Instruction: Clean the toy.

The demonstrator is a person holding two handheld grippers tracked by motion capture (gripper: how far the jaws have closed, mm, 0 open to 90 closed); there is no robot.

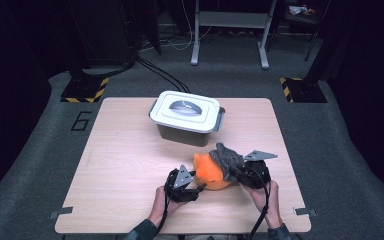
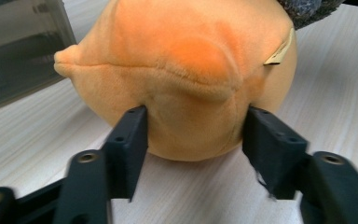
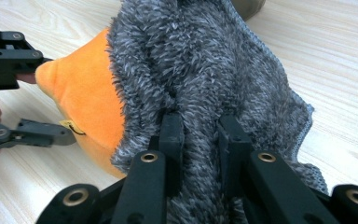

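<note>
A pale wood worktop (image 1: pixel 130 160) stands on grey carpet in a dark room; a lidded white bin (image 1: pixel 186 116) sits at 12 o'clock. At 5 o'clock lies an orange plush toy (image 1: pixel 211 172) with a grey fuzzy cloth (image 1: pixel 226 157) draped over it. The right tool (image 3: pixel 200 135) is clamped on a fold of the cloth, probably to pull it. The left tool (image 2: pixel 193 135) has its jaws apart, flanking the toy's underside, likely to steady it.
</note>
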